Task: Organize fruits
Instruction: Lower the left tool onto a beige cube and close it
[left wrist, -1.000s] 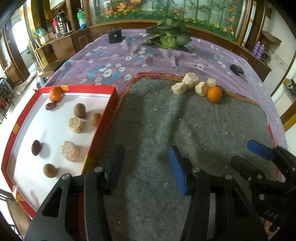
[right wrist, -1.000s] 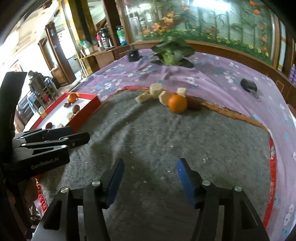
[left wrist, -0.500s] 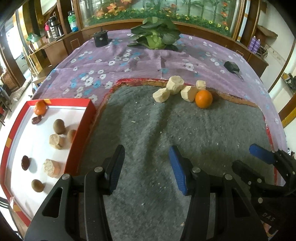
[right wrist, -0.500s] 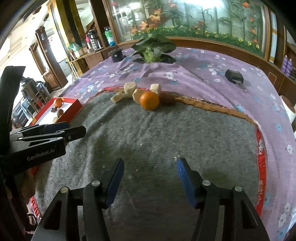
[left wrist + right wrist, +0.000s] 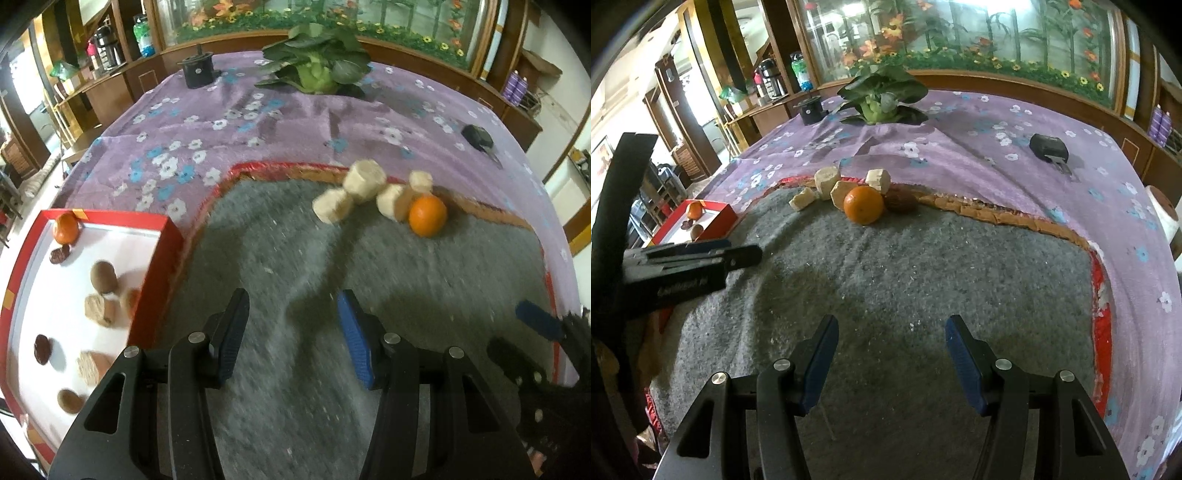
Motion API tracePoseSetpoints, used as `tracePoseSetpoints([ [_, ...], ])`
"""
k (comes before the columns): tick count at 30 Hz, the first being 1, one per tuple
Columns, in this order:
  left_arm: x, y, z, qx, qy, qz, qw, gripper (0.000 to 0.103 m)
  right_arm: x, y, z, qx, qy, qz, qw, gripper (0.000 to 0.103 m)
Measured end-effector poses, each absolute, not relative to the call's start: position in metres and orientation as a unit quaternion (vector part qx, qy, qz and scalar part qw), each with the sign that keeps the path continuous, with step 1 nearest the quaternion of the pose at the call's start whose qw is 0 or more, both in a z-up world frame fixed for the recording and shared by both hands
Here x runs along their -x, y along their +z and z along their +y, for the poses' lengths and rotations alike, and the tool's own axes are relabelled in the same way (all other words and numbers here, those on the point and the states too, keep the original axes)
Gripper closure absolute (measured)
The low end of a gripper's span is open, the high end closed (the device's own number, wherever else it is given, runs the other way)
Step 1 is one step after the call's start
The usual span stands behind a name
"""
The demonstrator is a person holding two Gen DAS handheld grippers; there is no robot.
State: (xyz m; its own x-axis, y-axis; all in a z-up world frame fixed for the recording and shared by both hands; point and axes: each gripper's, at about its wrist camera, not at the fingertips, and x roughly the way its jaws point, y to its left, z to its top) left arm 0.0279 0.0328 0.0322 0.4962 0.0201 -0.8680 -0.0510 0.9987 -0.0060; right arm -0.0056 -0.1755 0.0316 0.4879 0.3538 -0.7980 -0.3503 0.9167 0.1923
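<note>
Both my left gripper (image 5: 291, 336) and right gripper (image 5: 892, 363) hang with jaws released over the grey felt mat (image 5: 905, 280). Ahead at its far edge lie one round orange fruit (image 5: 863, 205), four pale cut chunks (image 5: 827, 177) and one brown fruit (image 5: 901, 200). The red-rimmed white tray (image 5: 155, 280) on my left holds one orange and eight brownish pieces; the lettering on my left gripper's side is too blurred to read.

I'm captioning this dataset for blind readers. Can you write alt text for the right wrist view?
The right gripper hovers open and empty over a grey felt mat. At the mat's far edge sit an orange, a brown fruit and pale cut chunks. The left gripper reaches in from the left.
</note>
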Motion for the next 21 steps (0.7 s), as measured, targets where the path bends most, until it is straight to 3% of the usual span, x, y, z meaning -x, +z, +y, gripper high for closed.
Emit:
tracePoseSetpoints([
  [21, -0.097, 0.025, 0.037, 0.092, 0.007, 0.518, 0.85, 0.053, -0.012, 0.029, -0.192, -0.026, 0.202, 0.461, 0.864, 0.044],
])
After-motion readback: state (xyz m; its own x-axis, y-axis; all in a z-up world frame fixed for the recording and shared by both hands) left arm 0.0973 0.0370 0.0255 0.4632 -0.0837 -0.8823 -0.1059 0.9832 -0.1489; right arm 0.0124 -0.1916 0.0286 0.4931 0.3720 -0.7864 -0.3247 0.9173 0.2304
